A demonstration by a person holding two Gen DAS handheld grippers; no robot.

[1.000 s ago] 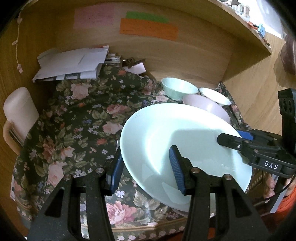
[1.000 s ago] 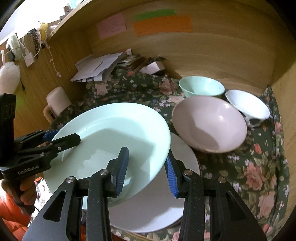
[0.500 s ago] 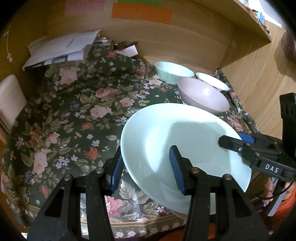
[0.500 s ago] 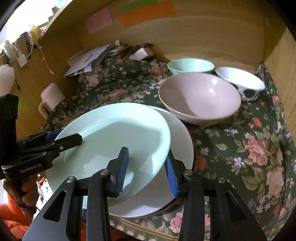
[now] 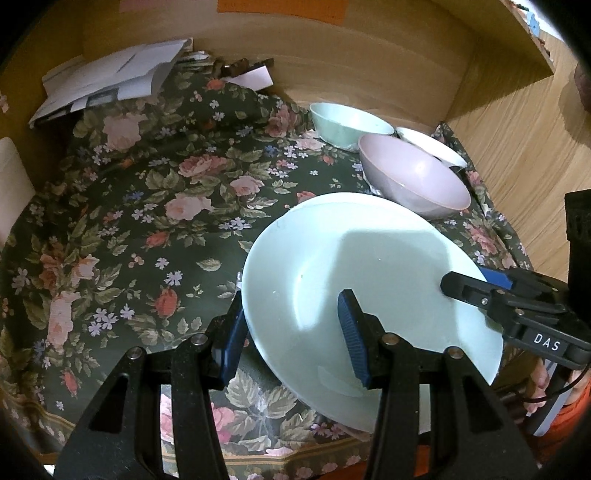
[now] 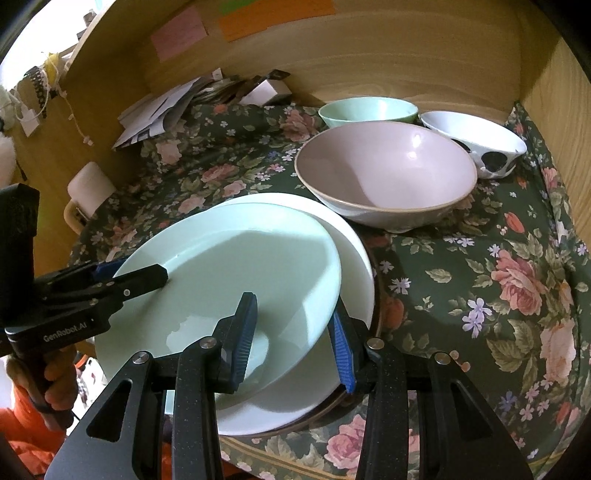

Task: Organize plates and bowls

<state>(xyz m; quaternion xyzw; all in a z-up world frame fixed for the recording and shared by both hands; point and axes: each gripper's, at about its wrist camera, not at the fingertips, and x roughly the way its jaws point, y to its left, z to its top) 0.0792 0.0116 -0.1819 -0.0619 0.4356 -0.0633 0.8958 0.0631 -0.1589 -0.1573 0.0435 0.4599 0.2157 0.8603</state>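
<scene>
A pale green plate was gripped at its near rim by both tools: the left gripper was clamped on its left edge and the right gripper on its right edge, each with one blue pad above the rim and one below. The plate was held tilted just over a white plate, which lay on a darker plate whose brown rim showed at the near right; whether the green plate touched the white one could not be told. All of this was at the near edge of a dark floral cloth spread inside a wooden alcove. Just beyond the plates a large pink bowl was set, with a small green bowl behind it and a white bowl with black patches at the far right. Loose papers were piled at the far left against the wooden back wall, where coloured notes were stuck.
</scene>
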